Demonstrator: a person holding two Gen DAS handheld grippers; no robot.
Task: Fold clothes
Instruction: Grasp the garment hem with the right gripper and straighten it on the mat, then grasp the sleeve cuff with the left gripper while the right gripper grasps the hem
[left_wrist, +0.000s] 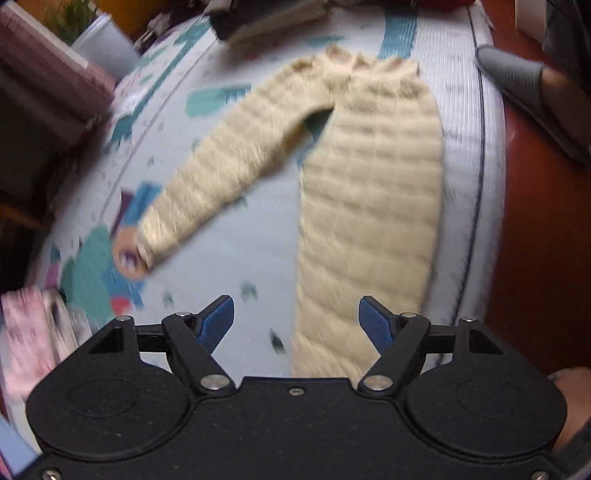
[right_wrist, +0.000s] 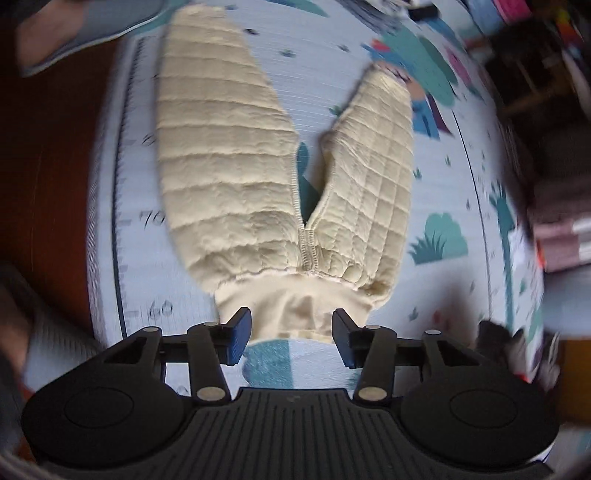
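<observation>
A pair of cream quilted trousers (left_wrist: 369, 192) lies flat on a pale blue patterned play mat (left_wrist: 229, 229), legs spread apart. In the left wrist view my left gripper (left_wrist: 295, 317) is open and empty above the leg-cuff end, the near leg running between its blue pads. In the right wrist view the trousers (right_wrist: 229, 173) show from the waist end. My right gripper (right_wrist: 291, 332) is open and empty, its fingertips either side of the plain waistband (right_wrist: 295, 306), just above it.
The mat (right_wrist: 443, 192) lies on a red-brown floor (left_wrist: 535, 258). A foot in a grey slipper (left_wrist: 517, 81) stands beside the mat edge. Folded pink cloth (left_wrist: 26, 332) lies at the left. Boxes and clutter (left_wrist: 48, 92) line the far side.
</observation>
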